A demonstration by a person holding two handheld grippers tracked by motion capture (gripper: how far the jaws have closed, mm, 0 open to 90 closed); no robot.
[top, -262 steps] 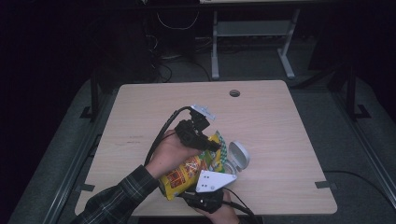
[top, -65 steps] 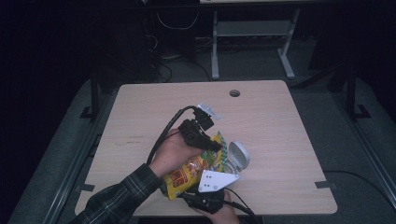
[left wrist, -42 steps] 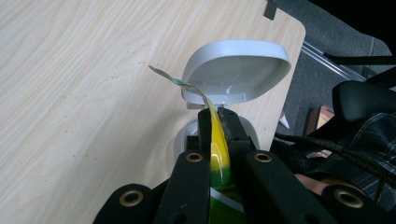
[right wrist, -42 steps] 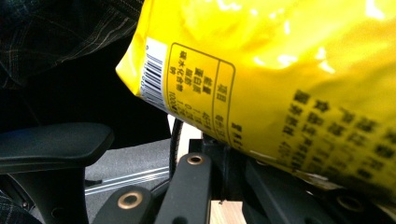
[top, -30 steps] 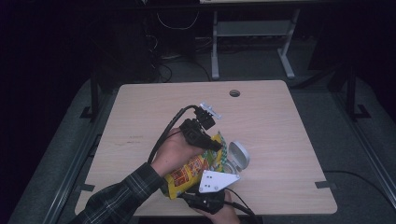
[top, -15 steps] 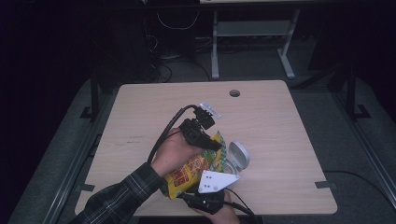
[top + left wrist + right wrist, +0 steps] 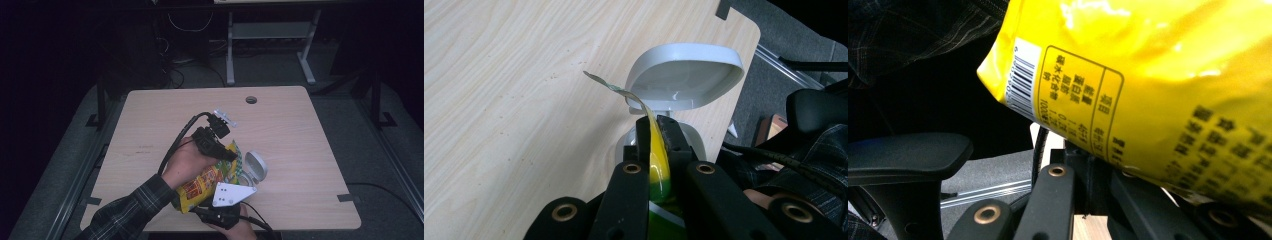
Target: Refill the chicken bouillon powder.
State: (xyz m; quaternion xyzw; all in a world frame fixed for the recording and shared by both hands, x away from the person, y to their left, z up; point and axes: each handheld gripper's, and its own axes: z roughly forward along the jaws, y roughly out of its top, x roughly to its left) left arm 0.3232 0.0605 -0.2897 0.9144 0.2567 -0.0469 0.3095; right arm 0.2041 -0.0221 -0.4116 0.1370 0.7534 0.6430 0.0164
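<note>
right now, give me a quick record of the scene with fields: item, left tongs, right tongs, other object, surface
item: yellow snack bag, held above the table's near edge
left tongs: left tongs shut on the bag's flat top seal, pinched between the jaws
right tongs: right tongs shut at the bag's lower end; bag lies over them, contact point hidden
other object: white container with hinged lid open, right of the bag
surface: light wooden table

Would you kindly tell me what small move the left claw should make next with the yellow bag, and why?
Probably tilt the yellow bag toward the white container. The left claw is shut on the bag's top edge, right beside the container, whose lid stands open; the right claw steadies the bag's bottom.
</note>
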